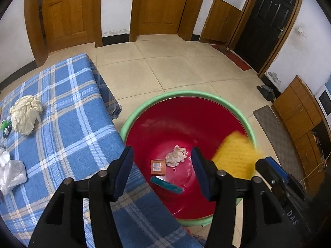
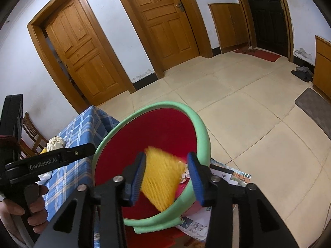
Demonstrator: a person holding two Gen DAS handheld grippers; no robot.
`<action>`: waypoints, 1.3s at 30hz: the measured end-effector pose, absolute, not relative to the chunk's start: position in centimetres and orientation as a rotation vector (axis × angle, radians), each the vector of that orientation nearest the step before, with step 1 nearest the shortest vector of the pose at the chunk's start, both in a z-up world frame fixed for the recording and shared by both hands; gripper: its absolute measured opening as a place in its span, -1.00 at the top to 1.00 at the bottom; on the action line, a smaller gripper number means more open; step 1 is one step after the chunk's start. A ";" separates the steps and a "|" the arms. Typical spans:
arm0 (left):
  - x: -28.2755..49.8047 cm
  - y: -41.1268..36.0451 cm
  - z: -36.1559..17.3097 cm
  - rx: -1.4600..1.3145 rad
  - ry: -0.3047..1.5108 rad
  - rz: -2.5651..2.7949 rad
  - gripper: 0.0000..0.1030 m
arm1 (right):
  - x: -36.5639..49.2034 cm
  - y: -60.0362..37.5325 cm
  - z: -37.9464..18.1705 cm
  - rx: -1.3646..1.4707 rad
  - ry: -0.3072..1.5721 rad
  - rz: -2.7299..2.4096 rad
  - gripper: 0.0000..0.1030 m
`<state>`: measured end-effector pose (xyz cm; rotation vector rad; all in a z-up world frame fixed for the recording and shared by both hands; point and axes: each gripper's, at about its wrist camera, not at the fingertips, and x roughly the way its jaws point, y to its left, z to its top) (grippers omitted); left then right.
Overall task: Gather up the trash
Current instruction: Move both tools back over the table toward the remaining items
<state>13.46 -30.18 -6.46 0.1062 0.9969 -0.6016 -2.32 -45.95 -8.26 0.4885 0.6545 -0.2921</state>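
Observation:
A red basin with a green rim (image 1: 144, 105) stands beside the bed; it also shows in the right wrist view (image 2: 203, 132). In it lie a crumpled tissue (image 1: 175, 156), an orange box (image 1: 158, 167) and a teal packet (image 1: 166, 185). A blurred yellow item (image 2: 161, 175) is in the air between my right gripper's (image 2: 165, 177) open fingers, over the basin; it also shows in the left wrist view (image 1: 235, 158). My left gripper (image 1: 162, 172) is open and empty above the basin's near edge. On the bed lie a cream crumpled paper (image 1: 25, 113) and a clear plastic bag (image 1: 11, 174).
The blue plaid bed (image 1: 68, 124) fills the left. A small green item (image 1: 5, 127) lies at its left edge. Papers (image 2: 223, 177) lie on the floor under the basin. Tiled floor, wooden doors, a grey mat (image 1: 277, 142) and cabinets lie beyond.

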 end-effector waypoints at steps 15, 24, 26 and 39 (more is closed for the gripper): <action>13.4 -25.4 -4.4 0.077 0.960 -0.539 -0.12 | -2.2 -44.2 -6.0 0.467 0.643 -0.281 -0.22; 12.7 -19.3 -2.3 0.036 0.918 -0.459 -0.12 | -1.6 -40.3 -3.1 0.427 0.626 -0.224 -0.28; 12.6 -17.6 -1.9 0.017 0.910 -0.439 -0.12 | -1.4 -39.1 -2.4 0.415 0.621 -0.207 -0.30; 12.2 -7.2 -0.2 -0.067 0.870 -0.286 -0.14 | -0.3 -33.3 0.4 0.360 0.624 -0.131 -0.34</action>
